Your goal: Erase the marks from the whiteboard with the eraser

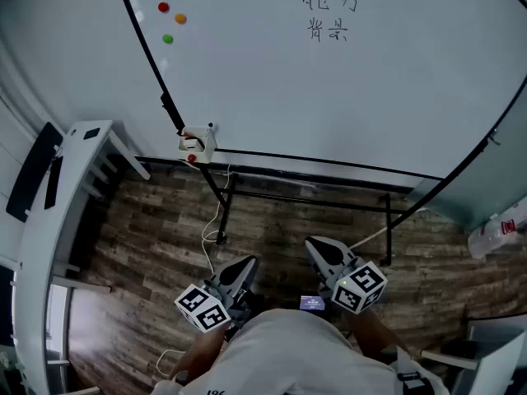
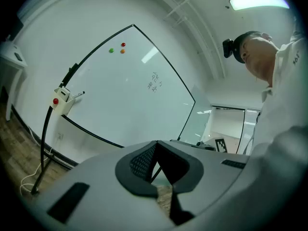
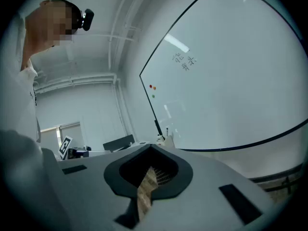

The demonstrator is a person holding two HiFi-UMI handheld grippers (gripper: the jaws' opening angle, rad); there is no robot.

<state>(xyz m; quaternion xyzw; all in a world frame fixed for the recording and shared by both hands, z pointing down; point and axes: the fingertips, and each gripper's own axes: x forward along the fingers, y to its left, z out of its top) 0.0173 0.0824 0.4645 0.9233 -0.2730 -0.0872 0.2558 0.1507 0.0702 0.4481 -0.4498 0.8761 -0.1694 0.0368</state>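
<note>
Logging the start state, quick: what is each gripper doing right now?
Left gripper: closed, holding nothing.
Right gripper: closed, holding nothing.

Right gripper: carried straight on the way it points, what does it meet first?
Probably the large white, black-framed whiteboard, near its lower left corner; nothing shows between it and the right gripper, though depth is unclear.

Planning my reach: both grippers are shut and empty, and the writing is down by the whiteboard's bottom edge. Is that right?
Not quite. The writing sits high on the whiteboard, well away from its bottom edge, as the head view shows. The rest holds: the left gripper and the right gripper are both shut and empty.
</note>
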